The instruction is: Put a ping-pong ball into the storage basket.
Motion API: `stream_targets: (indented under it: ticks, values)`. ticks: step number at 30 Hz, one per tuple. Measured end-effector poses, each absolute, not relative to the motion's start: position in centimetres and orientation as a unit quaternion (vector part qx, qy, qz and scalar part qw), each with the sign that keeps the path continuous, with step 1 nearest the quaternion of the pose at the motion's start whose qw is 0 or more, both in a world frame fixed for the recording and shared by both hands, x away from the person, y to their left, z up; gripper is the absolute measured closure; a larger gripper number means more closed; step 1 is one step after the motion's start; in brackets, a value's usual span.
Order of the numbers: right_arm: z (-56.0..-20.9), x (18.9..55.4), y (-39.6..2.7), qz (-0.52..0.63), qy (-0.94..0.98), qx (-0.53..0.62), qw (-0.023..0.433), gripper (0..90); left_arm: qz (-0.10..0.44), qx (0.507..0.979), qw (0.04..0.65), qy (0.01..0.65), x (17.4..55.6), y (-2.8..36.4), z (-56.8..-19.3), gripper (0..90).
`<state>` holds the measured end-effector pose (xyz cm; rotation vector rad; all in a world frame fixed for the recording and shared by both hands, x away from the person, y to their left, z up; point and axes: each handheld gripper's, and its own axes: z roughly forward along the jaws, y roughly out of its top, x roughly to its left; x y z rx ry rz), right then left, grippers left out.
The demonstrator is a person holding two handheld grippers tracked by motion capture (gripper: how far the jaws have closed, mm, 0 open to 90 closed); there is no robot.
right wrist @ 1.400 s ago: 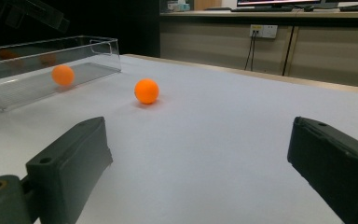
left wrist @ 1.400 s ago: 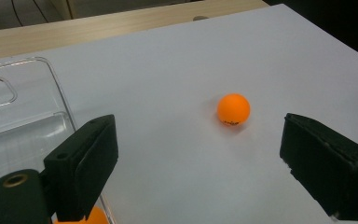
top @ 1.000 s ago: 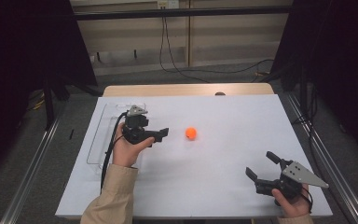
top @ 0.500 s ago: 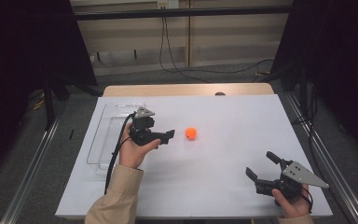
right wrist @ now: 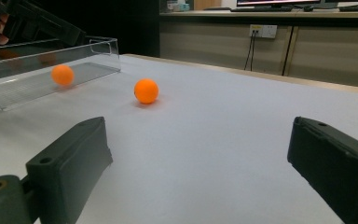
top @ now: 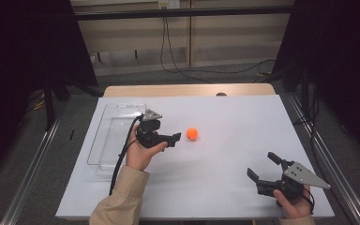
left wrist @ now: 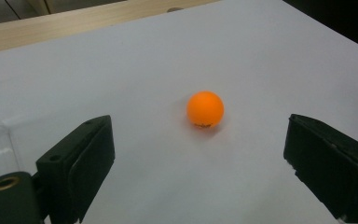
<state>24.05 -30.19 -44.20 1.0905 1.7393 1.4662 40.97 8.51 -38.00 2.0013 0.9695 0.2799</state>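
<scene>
A small orange ball point(top: 192, 133) lies on the white table sheet point(top: 225, 117), left of the middle. My left gripper point(top: 174, 138) hovers just left of it, held level and pointing at it. In the left gripper view the ball point(left wrist: 205, 108) sits a short way ahead, between the lines of the two open jaws of my left gripper point(left wrist: 200, 147), untouched. My right gripper point(top: 261, 164) rests open near the front right edge, holding nothing. Seen past my right gripper point(right wrist: 200, 144), the ball point(right wrist: 146, 90) lies far off.
A clear plastic tray point(top: 104, 140) stands along the left side of the sheet, behind my left hand. Its wall point(right wrist: 51, 60) carries an orange reflection of the ball. A wooden table edge point(top: 187, 90) runs along the back.
My left gripper has moved to the right, closer to the orange ball. The ball and the right gripper have stayed where they were.
</scene>
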Motion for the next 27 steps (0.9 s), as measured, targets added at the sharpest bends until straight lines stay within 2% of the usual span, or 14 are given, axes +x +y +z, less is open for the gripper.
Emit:
stream_targets:
  ticks: [27]
  values:
    - [-44.2,24.1,-30.2,0.553,0.657,0.412,0.304,4.8,0.124,0.809,0.429,0.382,41.0,6.7,-39.3,7.6]
